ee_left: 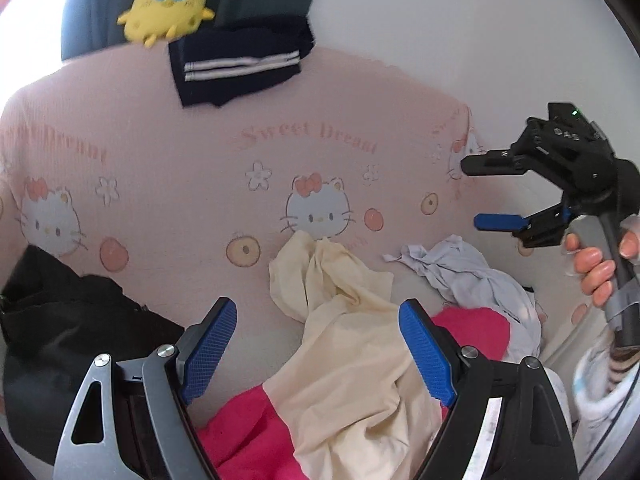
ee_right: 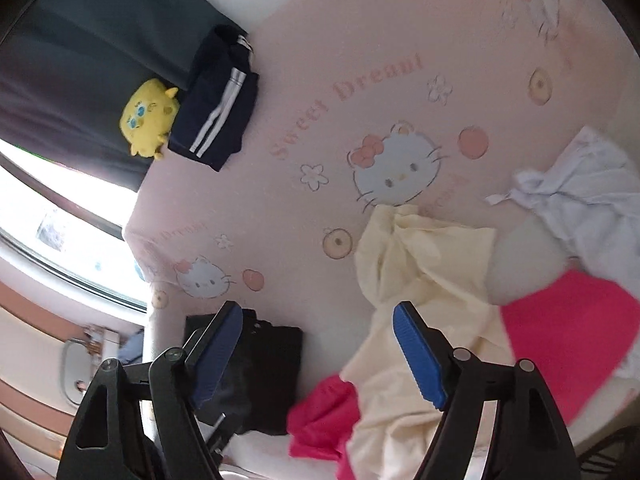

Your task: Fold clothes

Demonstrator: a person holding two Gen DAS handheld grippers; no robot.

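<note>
A crumpled cream garment (ee_left: 344,360) (ee_right: 420,264) lies on the pink cat-print bedsheet (ee_left: 180,152) (ee_right: 320,60), over a bright pink garment (ee_left: 248,432) (ee_right: 568,332). A pale grey-white garment (ee_left: 472,272) (ee_right: 580,192) is bunched to its right. A navy garment with white stripes (ee_left: 240,68) (ee_right: 218,112) sits folded at the far edge. My left gripper (ee_left: 316,344) hovers open above the cream garment, holding nothing. My right gripper (ee_right: 316,344) (ee_left: 472,194) is open and empty in the air, held by a hand (ee_left: 596,264).
A yellow plush toy (ee_left: 168,8) (ee_right: 150,118) rests beside the navy garment against a dark curtain. A black fabric item (ee_left: 60,340) (ee_right: 256,368) lies at the bed's near left edge. A bright window shows at the left of the right wrist view.
</note>
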